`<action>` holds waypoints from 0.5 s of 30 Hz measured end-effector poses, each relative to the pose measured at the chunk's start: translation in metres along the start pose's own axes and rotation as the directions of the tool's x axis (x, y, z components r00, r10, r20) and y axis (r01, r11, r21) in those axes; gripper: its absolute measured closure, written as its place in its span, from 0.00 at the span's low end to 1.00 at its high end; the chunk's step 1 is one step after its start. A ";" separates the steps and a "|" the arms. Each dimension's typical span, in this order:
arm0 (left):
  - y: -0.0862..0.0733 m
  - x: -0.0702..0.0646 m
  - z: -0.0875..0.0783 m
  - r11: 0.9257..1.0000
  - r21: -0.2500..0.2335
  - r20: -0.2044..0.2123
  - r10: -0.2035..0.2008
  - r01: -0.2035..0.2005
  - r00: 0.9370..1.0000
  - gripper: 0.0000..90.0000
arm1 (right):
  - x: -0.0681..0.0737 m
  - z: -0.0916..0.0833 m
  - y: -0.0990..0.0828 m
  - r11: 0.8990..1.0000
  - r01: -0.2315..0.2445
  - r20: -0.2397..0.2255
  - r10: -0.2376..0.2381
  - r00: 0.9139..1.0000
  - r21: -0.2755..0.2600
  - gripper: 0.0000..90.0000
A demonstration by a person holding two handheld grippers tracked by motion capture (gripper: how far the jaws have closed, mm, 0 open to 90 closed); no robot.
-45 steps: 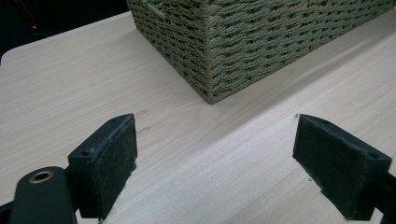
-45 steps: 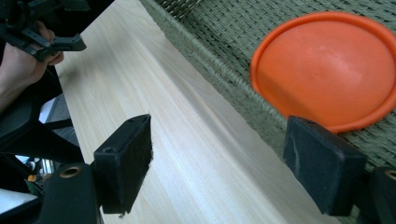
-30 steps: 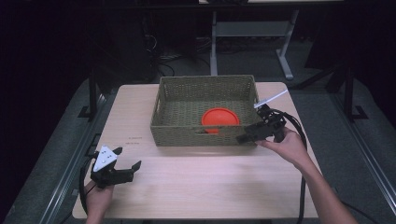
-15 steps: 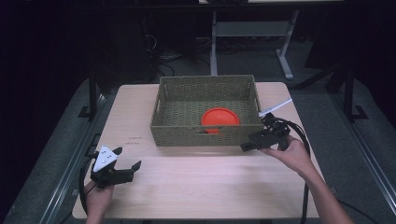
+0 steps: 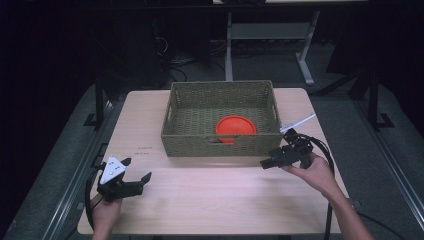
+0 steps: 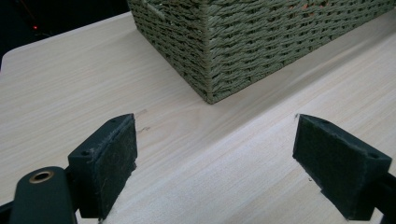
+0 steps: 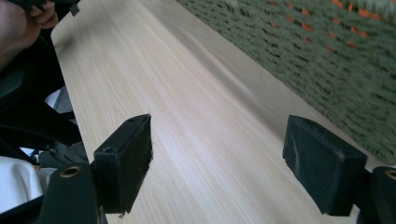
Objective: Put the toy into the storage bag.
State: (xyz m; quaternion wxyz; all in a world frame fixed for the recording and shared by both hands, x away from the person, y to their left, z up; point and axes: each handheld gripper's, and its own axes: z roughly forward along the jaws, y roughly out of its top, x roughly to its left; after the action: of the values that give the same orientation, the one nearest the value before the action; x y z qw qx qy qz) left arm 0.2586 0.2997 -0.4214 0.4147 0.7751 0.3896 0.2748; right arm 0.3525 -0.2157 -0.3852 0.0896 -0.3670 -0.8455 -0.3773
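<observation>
Resting released on the worktop (image 5: 225, 195), both the left claw (image 5: 134, 174) and right claw (image 5: 264, 163) leave the orange disc (image 5: 236, 128) deposited in the wicker basket (image 5: 220, 145).

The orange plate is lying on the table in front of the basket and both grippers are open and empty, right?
Not quite. The orange plate lies inside the basket, not on the table, as the high view shows. The rest holds: the left gripper and right gripper are open and empty.
</observation>
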 end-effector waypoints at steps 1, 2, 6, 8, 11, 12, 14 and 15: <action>0.000 0.000 0.000 1.000 0.001 0.000 0.000 0.000 1.000 0.14 | 0.000 0.000 -0.002 1.000 -0.001 0.001 0.001 1.000 -0.003 0.26; 0.000 0.000 0.000 1.000 0.000 0.000 -0.001 0.001 1.000 0.14 | -0.001 0.001 -0.004 1.000 -0.003 -0.005 0.003 1.000 -0.004 0.26; 0.000 0.000 0.000 1.000 -0.001 0.001 -0.001 0.001 1.000 0.14 | -0.005 0.004 -0.013 1.000 -0.019 -0.004 0.019 1.000 0.002 0.26; 0.000 0.000 0.000 1.000 -0.001 0.003 0.000 0.000 1.000 0.14 | -0.006 0.005 -0.017 1.000 -0.023 -0.002 0.023 1.000 0.001 0.26; 0.000 0.000 0.001 1.000 0.001 0.004 0.004 -0.004 1.000 0.14 | -0.009 0.006 -0.024 0.999 -0.033 -0.001 0.033 0.999 -0.001 0.26; 0.000 0.000 0.001 1.000 0.001 0.004 0.005 -0.005 1.000 0.14 | -0.011 0.006 -0.026 0.999 -0.035 0.004 0.035 0.999 -0.001 0.26; 0.001 0.000 0.001 1.000 0.002 0.004 0.005 -0.005 1.000 0.14 | -0.012 0.006 -0.030 0.999 -0.041 0.003 0.041 0.999 -0.006 0.26; 0.001 0.000 0.002 1.000 0.003 0.005 0.005 -0.005 1.000 0.14 | -0.012 0.005 -0.033 0.999 -0.046 0.011 0.046 0.999 -0.007 0.26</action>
State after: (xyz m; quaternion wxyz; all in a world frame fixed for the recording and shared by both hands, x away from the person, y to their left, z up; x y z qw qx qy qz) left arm 0.2599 0.2987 -0.4218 0.4138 0.7773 0.3871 0.2735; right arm 0.3391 -0.2334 -0.4128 0.0923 -0.3888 -0.8361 -0.3758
